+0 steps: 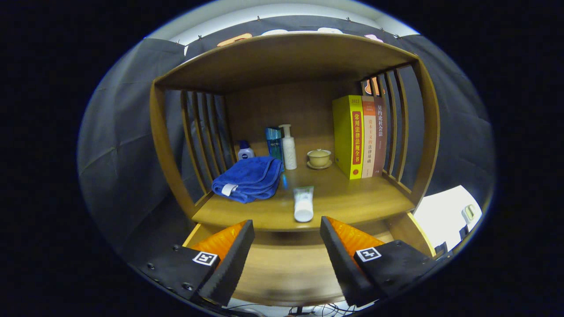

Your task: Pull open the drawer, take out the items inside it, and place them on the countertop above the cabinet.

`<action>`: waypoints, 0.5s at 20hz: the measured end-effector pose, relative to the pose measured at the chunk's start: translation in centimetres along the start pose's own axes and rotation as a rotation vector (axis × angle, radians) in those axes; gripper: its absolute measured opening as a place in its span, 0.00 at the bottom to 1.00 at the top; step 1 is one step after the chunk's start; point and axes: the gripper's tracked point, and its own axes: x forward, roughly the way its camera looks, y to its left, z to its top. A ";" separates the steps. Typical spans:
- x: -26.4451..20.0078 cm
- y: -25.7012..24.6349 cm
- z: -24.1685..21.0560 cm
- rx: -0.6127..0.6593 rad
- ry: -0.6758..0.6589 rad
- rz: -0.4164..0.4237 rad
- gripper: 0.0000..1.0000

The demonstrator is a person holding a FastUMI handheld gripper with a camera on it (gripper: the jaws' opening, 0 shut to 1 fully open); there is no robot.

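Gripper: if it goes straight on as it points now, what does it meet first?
Likely the white tube lying on the wooden countertop, just ahead of the open gripper; depth is unclear, and the countertop's front edge may come first.

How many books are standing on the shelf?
3 books, side by side against the slatted right wall: a thick yellow book, a middle book beside it, and a third book nearest the slats. Another could hide behind. The gripper is open.

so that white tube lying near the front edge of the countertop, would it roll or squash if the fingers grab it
The tube lies on its side just ahead of the open, empty fingers, so a sideways nudge might roll it. It looks like soft plastic, probably yielding under pressure. Its smooth surface may be slippery.
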 end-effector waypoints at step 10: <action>-6.6 0.4 -7.6 -0.069 0.002 -0.044 0.98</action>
